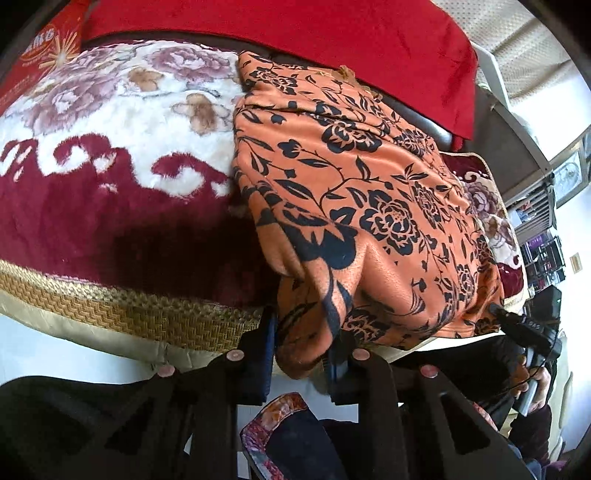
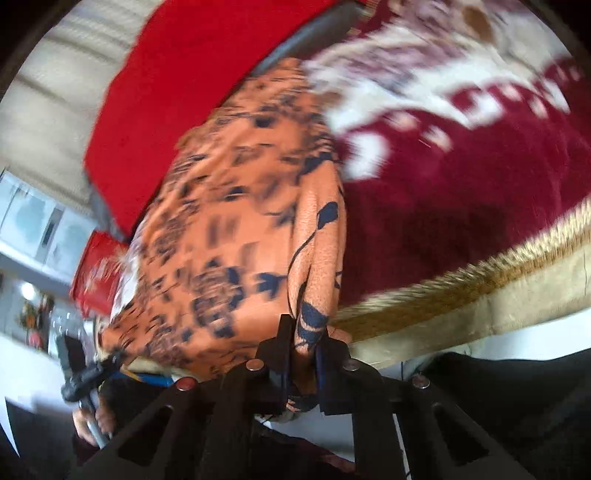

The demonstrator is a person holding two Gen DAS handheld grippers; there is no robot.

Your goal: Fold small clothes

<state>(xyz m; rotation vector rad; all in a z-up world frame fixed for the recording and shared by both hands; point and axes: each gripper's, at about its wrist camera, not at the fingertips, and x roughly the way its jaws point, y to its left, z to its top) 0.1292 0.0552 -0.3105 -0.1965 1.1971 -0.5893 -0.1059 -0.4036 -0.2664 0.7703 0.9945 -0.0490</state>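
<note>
Between your left gripper (image 1: 303, 354) fingers: one orange floral garment (image 1: 369, 192), near hem pinched. Your right gripper (image 2: 303, 354) pinches the same hem. Garment lies ahead on one maroon floral blanket (image 1: 110, 147); one red cushion (image 1: 332, 33) beyond. Red box (image 1: 40, 48) lettering unreadable.

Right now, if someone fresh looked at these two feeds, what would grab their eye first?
The orange cloth with black flowers fills the centre of both views, lying over a plush maroon-and-white floral blanket. Its near edge is bunched between the fingers of both tools: the left tool at the bottom of its view, the right tool pinched shut on a fold. A bright red cloth lies behind.
</note>
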